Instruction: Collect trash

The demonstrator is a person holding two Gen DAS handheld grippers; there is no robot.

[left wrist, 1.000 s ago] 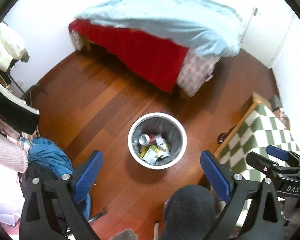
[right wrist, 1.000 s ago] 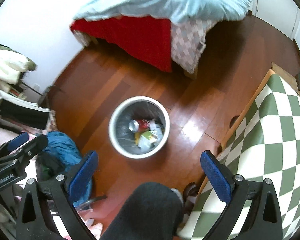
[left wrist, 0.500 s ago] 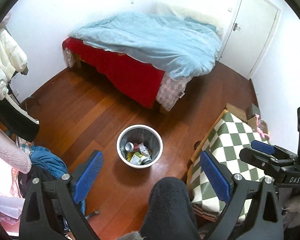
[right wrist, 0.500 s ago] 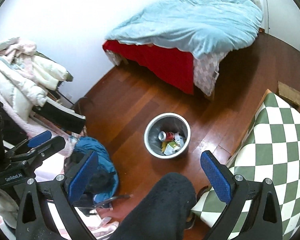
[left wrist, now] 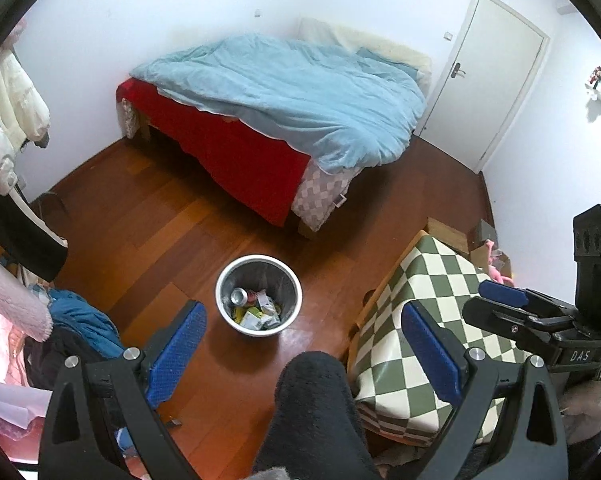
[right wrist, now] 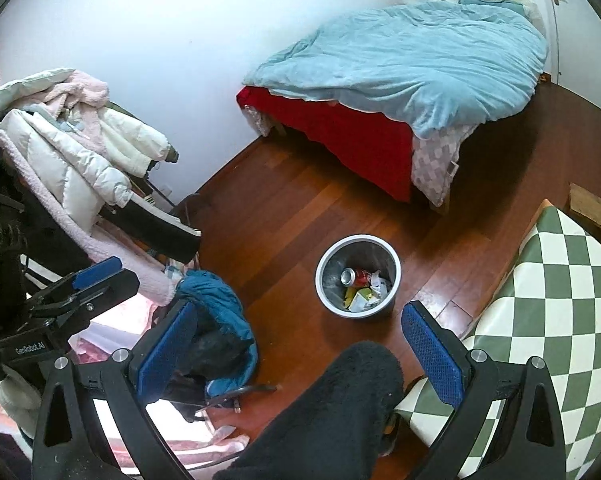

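Both cameras have pulled up and back this last second, and the bin (left wrist: 258, 295) now sits small on the wooden floor (left wrist: 148, 216). Left gripper (left wrist: 302, 334) spread wide, empty. Bin holds a can (right wrist: 347, 277) and wrappers. Right gripper (right wrist: 300, 334) released too, so collecting looks finished.

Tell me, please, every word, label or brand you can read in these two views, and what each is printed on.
"DAS": white letters on the black body of the right gripper, seen in the left wrist view.
"GenRobot.AI": white letters on the black body of the left gripper, seen in the right wrist view.
Red can and packaging in the trash bin: print too small to read.
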